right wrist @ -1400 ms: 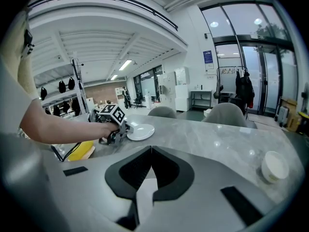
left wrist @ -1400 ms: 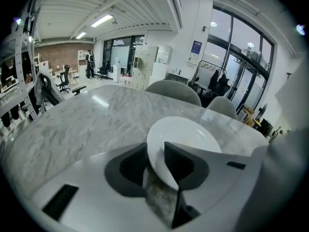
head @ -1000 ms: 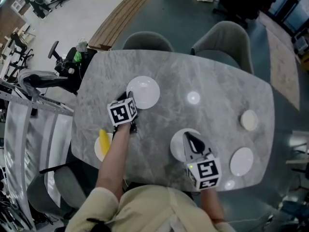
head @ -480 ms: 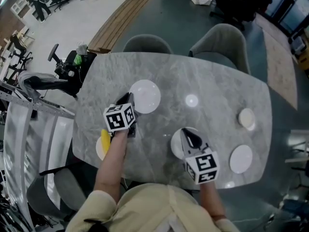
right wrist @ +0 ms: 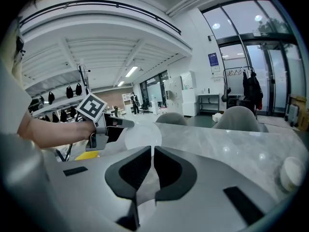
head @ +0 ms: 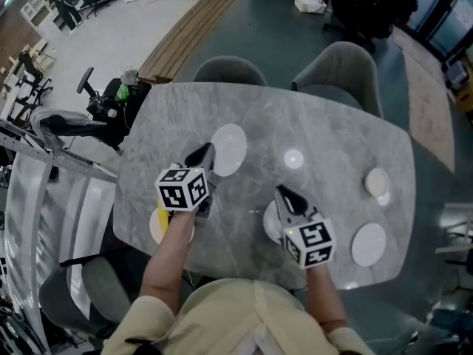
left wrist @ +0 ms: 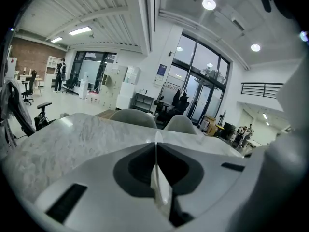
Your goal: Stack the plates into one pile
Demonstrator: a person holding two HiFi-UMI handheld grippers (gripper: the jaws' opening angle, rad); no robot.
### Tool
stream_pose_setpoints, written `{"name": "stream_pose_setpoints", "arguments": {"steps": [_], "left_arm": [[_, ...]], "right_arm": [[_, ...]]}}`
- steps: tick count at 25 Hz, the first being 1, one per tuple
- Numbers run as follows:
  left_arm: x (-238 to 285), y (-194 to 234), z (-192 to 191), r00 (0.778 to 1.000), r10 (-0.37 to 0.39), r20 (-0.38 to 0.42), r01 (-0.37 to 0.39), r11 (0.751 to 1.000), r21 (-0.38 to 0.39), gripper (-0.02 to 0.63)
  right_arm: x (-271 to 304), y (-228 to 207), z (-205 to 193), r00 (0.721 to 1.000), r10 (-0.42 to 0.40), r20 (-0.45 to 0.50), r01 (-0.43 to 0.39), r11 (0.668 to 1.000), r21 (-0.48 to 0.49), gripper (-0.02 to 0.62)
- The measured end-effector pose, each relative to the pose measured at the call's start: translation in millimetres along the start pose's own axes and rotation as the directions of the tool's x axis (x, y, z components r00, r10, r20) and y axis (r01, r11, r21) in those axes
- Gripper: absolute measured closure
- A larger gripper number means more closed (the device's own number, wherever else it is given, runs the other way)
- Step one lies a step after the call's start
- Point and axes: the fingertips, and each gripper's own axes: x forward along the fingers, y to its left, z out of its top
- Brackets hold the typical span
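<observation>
My left gripper point(head: 205, 156) grips the near rim of a white plate point(head: 229, 149) and holds it tilted just off the grey marble table point(head: 332, 132). Its jaws are closing, and the plate's thin edge point(left wrist: 156, 173) stands between them. My right gripper point(head: 283, 194) is shut on the rim of a second white plate point(head: 270, 224) near the table's front. In the right gripper view, the left gripper point(right wrist: 108, 123) and its plate point(right wrist: 141, 137) show to the left. Two more white plates lie at the right, one small point(head: 377, 183) and one near the front edge point(head: 369, 244).
A plate with something yellow on it point(head: 158, 224) sits at the table's front left, partly under my left arm. Two grey chairs point(head: 225, 71) point(head: 341, 59) stand at the far side. A bright lamp reflection point(head: 293, 158) lies mid-table.
My left gripper closed on the far-left white plate and rose, lifting and tilting it a little to the right. The right gripper stayed on its plate.
</observation>
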Motion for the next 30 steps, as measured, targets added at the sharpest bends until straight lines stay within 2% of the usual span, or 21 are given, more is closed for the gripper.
{"name": "stream_pose_setpoints", "arguments": {"steps": [7, 8, 10, 13, 16, 22, 30], "left_arm": [[-22.8, -21.4, 7.0, 0.995, -0.104, 0.008, 0.103, 0.994, 0.044, 0.594], [-26.4, -23.9, 6.6, 0.992, -0.122, 0.009, 0.122, 0.992, 0.041, 0.594], [-34.1, -29.9, 5.8, 0.988, -0.154, 0.011, 0.153, 0.987, 0.045, 0.594], [-46.5, -43.5, 8.3, 0.98, -0.201, 0.012, 0.199, 0.977, 0.072, 0.594], [-58.1, -61.0, 14.4, 0.962, -0.272, 0.022, 0.269, 0.959, 0.09, 0.594], [-85.3, -86.2, 24.3, 0.91, -0.412, 0.051, 0.405, 0.907, 0.111, 0.594], [-105.2, -98.0, 30.2, 0.872, -0.483, 0.078, 0.476, 0.875, 0.088, 0.594]], "right_arm": [[12.6, 0.7, 13.1, 0.999, 0.03, 0.044, -0.03, 1.0, -0.002, 0.588], [15.5, 3.1, 13.3, 0.998, 0.044, 0.047, -0.044, 0.999, -0.001, 0.575], [20.7, 8.3, 10.1, 0.997, 0.072, 0.038, -0.072, 0.997, 0.002, 0.509], [24.8, 12.2, 6.6, 0.995, 0.094, 0.027, -0.094, 0.996, 0.001, 0.483], [26.7, 11.4, 8.9, 0.993, 0.112, 0.036, -0.113, 0.993, 0.017, 0.469], [29.2, 10.6, 14.4, 0.988, 0.14, 0.063, -0.145, 0.987, 0.069, 0.449], [33.0, 12.6, 14.9, 0.986, 0.146, 0.086, -0.157, 0.978, 0.135, 0.448]]}}
